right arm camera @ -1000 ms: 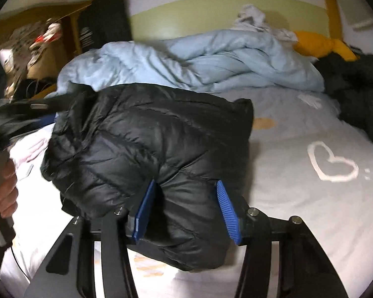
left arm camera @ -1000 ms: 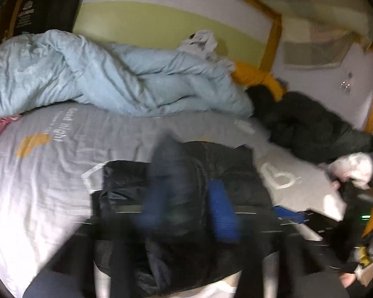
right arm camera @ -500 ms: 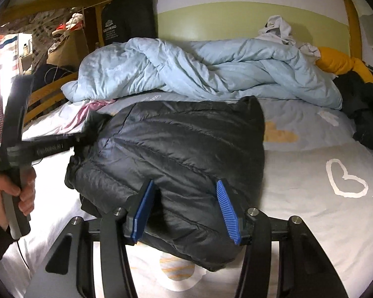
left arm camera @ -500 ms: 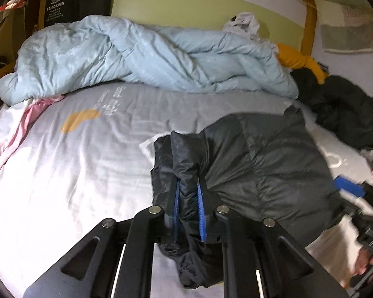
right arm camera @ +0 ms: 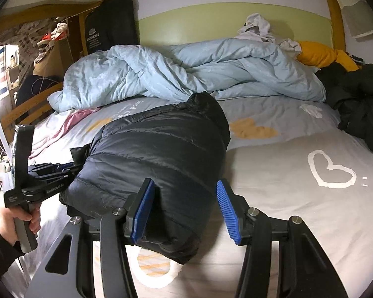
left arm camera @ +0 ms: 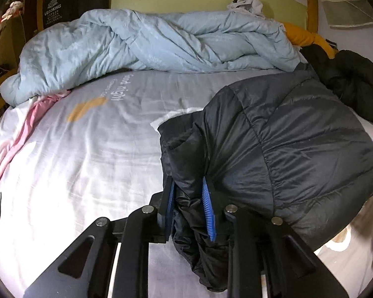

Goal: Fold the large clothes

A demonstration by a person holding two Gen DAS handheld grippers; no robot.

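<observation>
A black puffer jacket [left arm camera: 280, 144] lies folded into a thick bundle on the grey bed sheet [left arm camera: 92, 149]. My left gripper [left arm camera: 189, 206] is shut on a bunched edge of the jacket, with fabric hanging below the blue pads. In the right wrist view the jacket [right arm camera: 156, 154] lies left of centre. My right gripper [right arm camera: 184, 211] is open, its fingers astride the near end of the bundle. The left gripper [right arm camera: 59, 168] and the hand holding it show at the left.
A rumpled light blue duvet [left arm camera: 149, 49] lies across the far side of the bed. A dark garment pile [right arm camera: 360, 104] and a yellow pillow [right arm camera: 320, 54] sit at the far right. A pink cloth [left arm camera: 20, 136] lies at the left. A wooden bed frame [right arm camera: 24, 109] borders the left.
The left gripper has swung from a blurred pass over the jacket to a steady hold on its edge, pads slightly further apart. The jacket settled onto the sheet. The right gripper stayed open.
</observation>
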